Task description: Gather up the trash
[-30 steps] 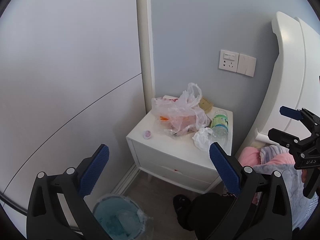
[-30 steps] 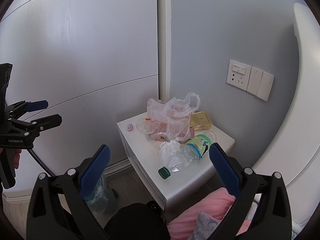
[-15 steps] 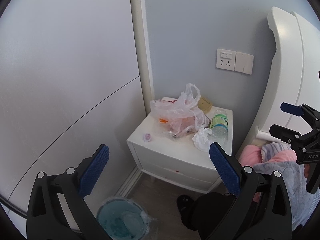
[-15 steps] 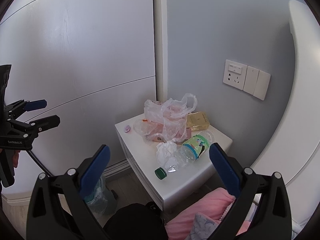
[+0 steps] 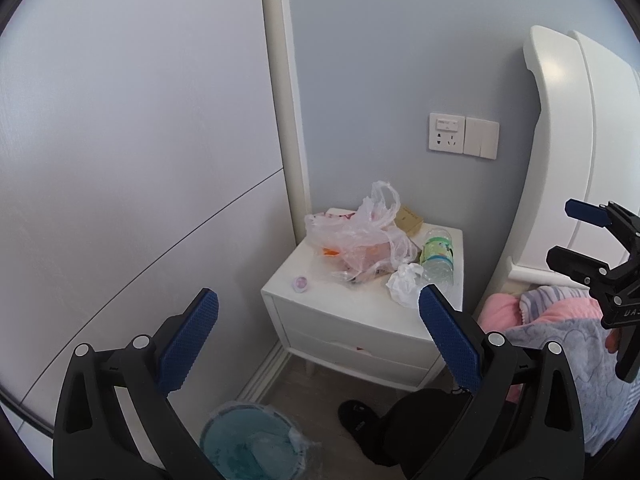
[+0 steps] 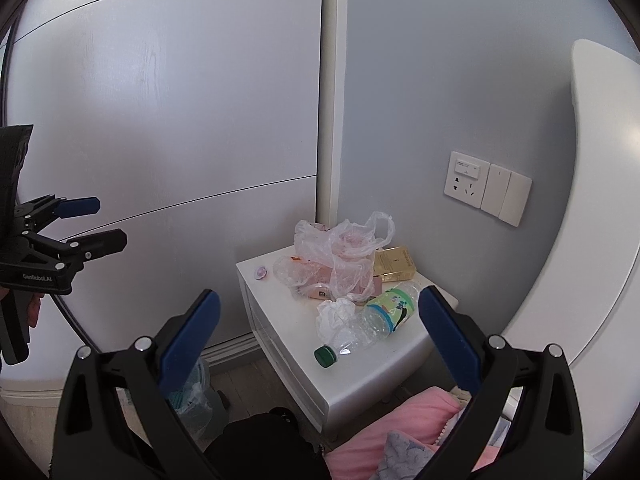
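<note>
Lying capped on the nightstand (image 6: 360,376), touching crumpled tissue (image 6: 334,312) beside a plastic bag (image 6: 340,252): clear bottle (image 6: 368,324), liable to roll off if nudged by either wide-spread, empty gripper, left gripper (image 5: 316,320), right gripper (image 6: 318,320).

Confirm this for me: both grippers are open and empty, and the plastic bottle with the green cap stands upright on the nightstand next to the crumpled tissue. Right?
Not quite. The plastic bottle lies on its side on the nightstand, its green cap toward the front edge, as the right wrist view shows. The crumpled tissue is beside it, and the left gripper and right gripper are open and empty.
</note>
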`<state>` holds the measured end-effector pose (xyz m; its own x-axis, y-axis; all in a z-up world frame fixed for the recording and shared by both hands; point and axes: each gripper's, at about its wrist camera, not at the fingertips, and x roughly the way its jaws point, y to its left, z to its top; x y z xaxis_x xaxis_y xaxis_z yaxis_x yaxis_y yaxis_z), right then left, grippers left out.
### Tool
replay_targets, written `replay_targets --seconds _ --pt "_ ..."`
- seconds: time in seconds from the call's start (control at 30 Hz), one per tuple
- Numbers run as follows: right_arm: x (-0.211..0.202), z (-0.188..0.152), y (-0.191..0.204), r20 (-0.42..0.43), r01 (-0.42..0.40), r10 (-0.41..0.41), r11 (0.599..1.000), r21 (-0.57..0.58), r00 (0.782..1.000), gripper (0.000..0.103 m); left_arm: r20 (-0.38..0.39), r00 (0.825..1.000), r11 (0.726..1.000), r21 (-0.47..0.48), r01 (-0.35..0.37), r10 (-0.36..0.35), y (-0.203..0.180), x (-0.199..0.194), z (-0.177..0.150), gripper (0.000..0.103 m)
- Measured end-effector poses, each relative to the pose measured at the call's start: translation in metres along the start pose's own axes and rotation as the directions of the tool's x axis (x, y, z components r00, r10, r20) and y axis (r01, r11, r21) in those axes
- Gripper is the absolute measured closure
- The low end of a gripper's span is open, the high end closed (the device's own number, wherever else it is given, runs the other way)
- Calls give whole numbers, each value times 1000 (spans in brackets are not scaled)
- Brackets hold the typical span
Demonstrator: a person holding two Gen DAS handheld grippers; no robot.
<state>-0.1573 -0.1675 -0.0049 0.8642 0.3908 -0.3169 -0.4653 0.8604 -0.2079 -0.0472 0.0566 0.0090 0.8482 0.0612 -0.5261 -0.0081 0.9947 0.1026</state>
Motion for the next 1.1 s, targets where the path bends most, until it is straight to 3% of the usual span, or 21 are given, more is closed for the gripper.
replay_targets --seconds 0.23,0.43,0.57,0.83,0.97,1.1 --pt "31 8 2 -32 -33 35 998 54 999 6 5 996 996 1 84 -84 20 19 -8 5" --pt "63 21 -2 -62 -54 56 998 35 997 6 -39 995 994 67 89 -87 27 53 -5 6" --pt "84 23 -4 -93 -59 56 998 -28 994 6 -35 990 987 88 138 -135 23 73 8 5" --pt "135 26 -38 -121 -124 118 992 -39 986 6 -41 978 966 154 208 -204 2 134 23 6" --pt "171 26 -61 -157 -173 162 984 -54 974 6 -77 970 954 177 241 -231 -9 175 26 6" --pt "211 19 -78 -217 -245 227 968 -57 949 6 -113 957 937 202 285 -266 -18 218 35 5"
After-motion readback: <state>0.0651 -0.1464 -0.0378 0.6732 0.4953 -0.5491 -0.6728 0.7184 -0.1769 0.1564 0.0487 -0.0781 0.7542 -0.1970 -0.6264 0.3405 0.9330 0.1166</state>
